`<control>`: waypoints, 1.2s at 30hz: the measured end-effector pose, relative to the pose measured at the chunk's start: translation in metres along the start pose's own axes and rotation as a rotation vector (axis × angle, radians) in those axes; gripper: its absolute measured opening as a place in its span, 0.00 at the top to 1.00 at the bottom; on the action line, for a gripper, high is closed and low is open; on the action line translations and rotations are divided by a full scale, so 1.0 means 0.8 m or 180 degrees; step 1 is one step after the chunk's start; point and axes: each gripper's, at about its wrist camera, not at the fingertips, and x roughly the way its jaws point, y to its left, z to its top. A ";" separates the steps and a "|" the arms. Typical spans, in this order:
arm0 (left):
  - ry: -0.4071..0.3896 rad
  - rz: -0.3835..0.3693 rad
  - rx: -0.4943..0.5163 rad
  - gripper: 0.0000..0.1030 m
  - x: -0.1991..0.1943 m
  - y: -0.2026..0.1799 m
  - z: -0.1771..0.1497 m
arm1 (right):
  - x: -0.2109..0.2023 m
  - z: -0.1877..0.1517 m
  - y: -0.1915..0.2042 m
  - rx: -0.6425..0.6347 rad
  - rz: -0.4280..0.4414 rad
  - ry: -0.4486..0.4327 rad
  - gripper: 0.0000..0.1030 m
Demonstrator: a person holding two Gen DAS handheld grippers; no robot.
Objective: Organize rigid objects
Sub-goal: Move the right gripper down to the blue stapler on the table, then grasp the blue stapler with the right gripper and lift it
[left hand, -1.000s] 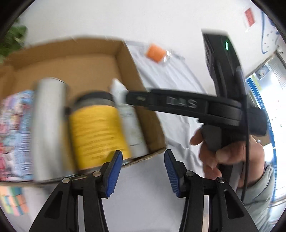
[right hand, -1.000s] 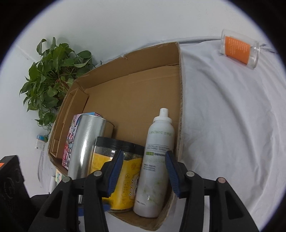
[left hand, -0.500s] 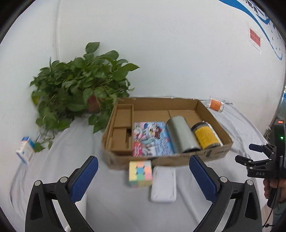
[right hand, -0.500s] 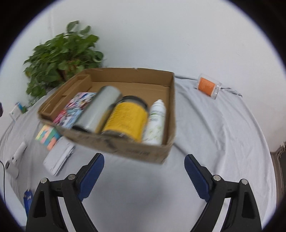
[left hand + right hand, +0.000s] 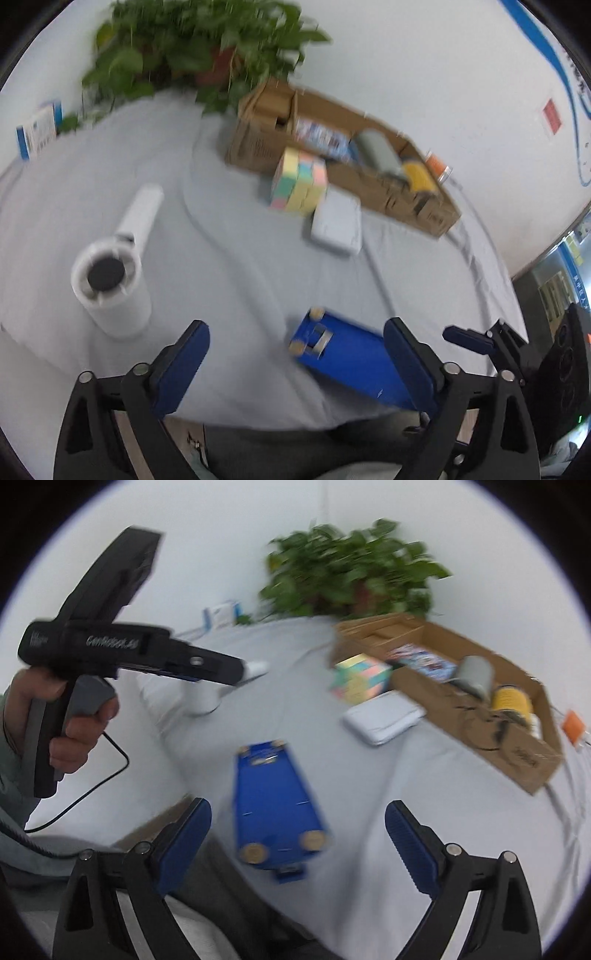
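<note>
I read the step in hand as reaching for the blue box [image 5: 275, 805], which lies flat on the grey cloth near the table's front edge, just ahead of my right gripper [image 5: 298, 834] at about 12 o'clock. In the left wrist view it sits at roughly 1 o'clock from my left gripper [image 5: 295, 360]. Both sets of jaws stand wide apart with nothing clamped; the left has just been closing a little, the right opening further.

To do this well, I'd line one gripper up across the box's narrow width, come down squarely and close on its long sides, so it doesn't pivot or slide on the cloth.

Both grippers tilt steeply down toward the table. My left hand [image 5: 66, 720] wraps the handle at 9 o'clock in the right view.

The cardboard box [image 5: 424, 206], already partly filled, waits far off at 1 o'clock, beyond the pastel cube [image 5: 299, 181] and the white pad [image 5: 337, 221].
</note>
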 end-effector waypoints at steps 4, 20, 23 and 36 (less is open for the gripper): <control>0.0230 -0.0298 -0.0096 0.20 0.019 0.003 -0.020 | 0.047 -0.003 0.037 -0.0489 -0.0199 0.0174 0.20; 0.0418 -0.0939 0.0108 0.20 0.048 -0.057 0.012 | 0.020 -0.056 -0.184 0.2092 0.0123 0.0223 0.45; 0.0537 -0.0999 0.0113 0.20 0.075 -0.068 0.022 | 0.008 -0.041 -0.153 0.1346 -0.0140 0.0295 0.38; 0.0658 -0.1119 0.0254 0.20 0.125 -0.108 0.045 | 0.028 -0.100 -0.217 0.3095 0.0907 0.0032 0.54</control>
